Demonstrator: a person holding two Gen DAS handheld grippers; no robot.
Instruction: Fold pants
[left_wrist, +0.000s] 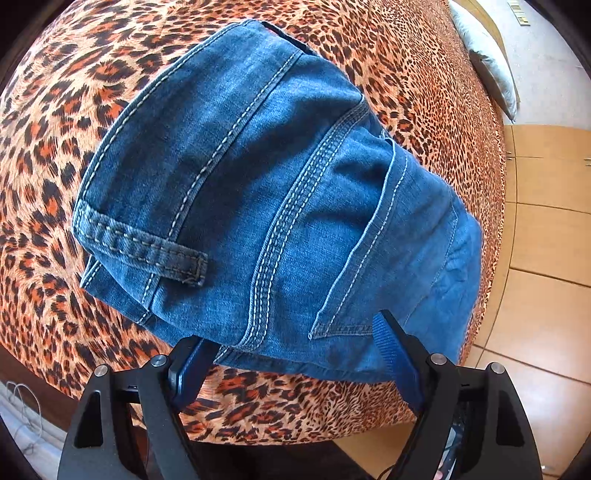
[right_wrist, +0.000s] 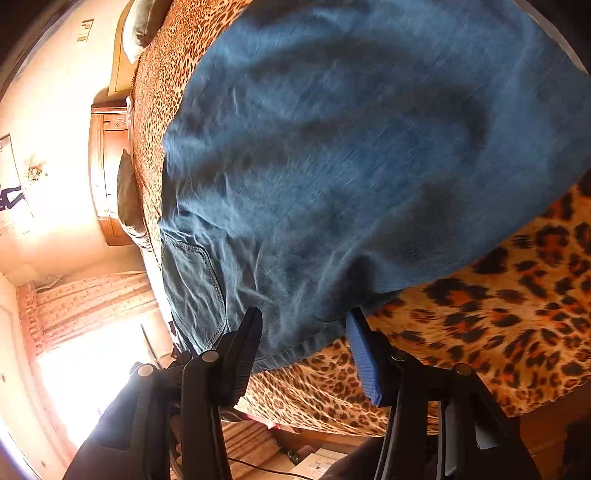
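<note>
Leopard-print bedspread lying under folded blue jeans, pillow beyond, left gripper and right gripper fingers spreading open, straddling the denim edge, gripping nothing.

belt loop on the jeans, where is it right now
In the left wrist view the belt loop lies at the left edge of the folded jeans, on the leopard-print bedspread, up and left of the open left hand-held gripper.

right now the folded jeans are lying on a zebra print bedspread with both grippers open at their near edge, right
Not quite: the bedspread is leopard print, not zebra, as the left wrist view shows clearly. The rest holds: the folded jeans lie on it, and the left gripper and right gripper are open at their near edge.
</note>
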